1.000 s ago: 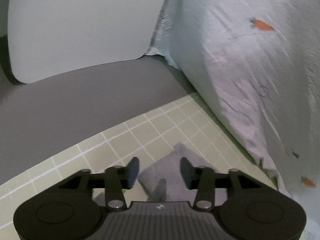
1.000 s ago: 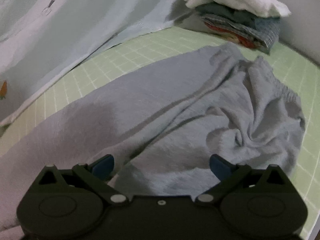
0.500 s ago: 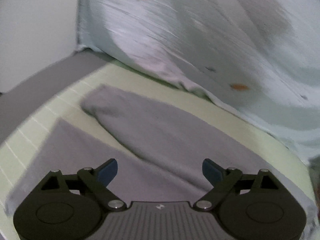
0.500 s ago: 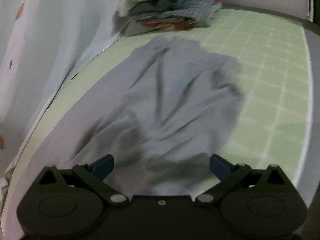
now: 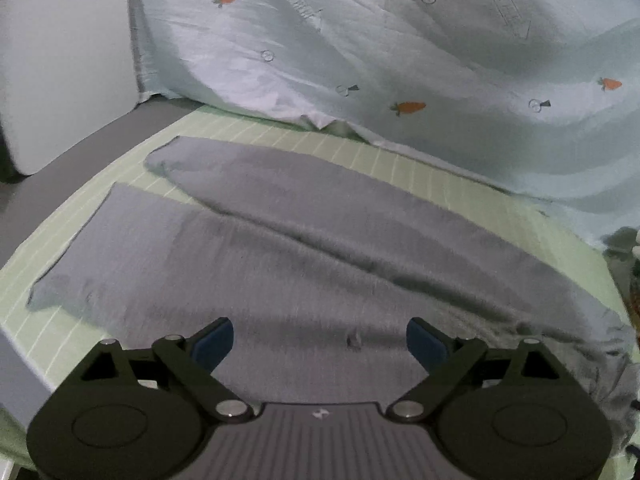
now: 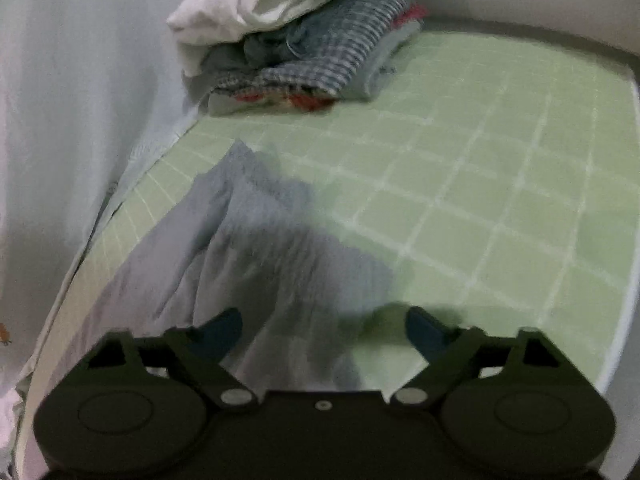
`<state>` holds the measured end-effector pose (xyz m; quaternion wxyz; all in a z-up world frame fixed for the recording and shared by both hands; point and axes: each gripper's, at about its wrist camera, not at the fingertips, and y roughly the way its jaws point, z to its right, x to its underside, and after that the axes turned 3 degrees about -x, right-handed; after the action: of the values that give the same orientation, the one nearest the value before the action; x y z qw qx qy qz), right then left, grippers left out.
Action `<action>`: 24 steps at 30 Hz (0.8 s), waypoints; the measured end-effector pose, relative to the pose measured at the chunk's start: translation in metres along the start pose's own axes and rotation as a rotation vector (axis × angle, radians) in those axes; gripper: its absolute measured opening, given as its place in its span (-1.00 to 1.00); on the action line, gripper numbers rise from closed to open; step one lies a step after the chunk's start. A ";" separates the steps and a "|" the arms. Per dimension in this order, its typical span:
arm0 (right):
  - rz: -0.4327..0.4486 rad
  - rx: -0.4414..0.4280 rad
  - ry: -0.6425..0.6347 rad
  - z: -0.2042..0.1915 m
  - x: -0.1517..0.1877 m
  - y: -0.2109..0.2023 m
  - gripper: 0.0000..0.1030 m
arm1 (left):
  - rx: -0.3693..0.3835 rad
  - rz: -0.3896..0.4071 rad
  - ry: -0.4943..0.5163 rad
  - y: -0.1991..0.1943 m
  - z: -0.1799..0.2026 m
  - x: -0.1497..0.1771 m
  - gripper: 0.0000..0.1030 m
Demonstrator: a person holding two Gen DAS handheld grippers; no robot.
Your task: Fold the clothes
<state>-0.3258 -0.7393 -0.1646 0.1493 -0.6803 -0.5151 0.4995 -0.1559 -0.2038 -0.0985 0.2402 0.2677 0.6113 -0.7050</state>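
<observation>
The right wrist view is blurred by motion, so the near edge of the grey trousers (image 6: 256, 264) smears into shadow and it is hard to say just where cloth ends and green checked sheet (image 6: 500, 184) begins; the garment's lower part is cut off behind the gripper body. In the left wrist view the trousers (image 5: 312, 248) lie spread flat on the sheet (image 5: 360, 156) with both legs reaching away toward the left, below a pale carrot-print quilt (image 5: 400, 60). The left gripper (image 5: 319, 340) hangs over the cloth, jaws wide, nothing pinched. The right gripper (image 6: 323, 330) is closing – cloth lies under it toward its left pad, but no grip shows. A stack of folded clothes (image 6: 304, 48) sits beyond.
</observation>
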 end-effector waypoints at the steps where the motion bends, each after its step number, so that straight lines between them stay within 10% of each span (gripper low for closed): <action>1: -0.008 -0.005 -0.018 0.000 -0.004 0.003 0.22 | -0.013 -0.007 -0.014 -0.003 0.002 0.004 0.81; 3: -0.025 0.035 -0.085 -0.004 -0.010 0.008 -0.49 | -0.038 -0.020 -0.045 -0.007 0.003 0.012 0.81; 6: -0.041 0.010 -0.155 0.000 -0.015 -0.002 -0.81 | -0.077 -0.048 -0.131 -0.006 -0.006 0.019 0.81; 10: 0.105 0.039 -0.175 0.018 -0.028 -0.054 -0.81 | -0.136 -0.081 -0.268 -0.004 -0.032 0.026 0.81; 16: -0.025 0.200 -0.154 0.047 -0.017 -0.035 -0.77 | -0.223 -0.130 -0.440 0.010 -0.098 0.027 0.81; 24: 0.004 0.155 0.041 0.047 0.004 -0.038 0.11 | -0.275 -0.134 -0.580 0.047 -0.195 0.009 0.81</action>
<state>-0.3857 -0.7343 -0.1607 0.2110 -0.6779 -0.4703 0.5242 -0.1154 -0.0168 -0.1606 0.3913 -0.0198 0.6231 -0.6769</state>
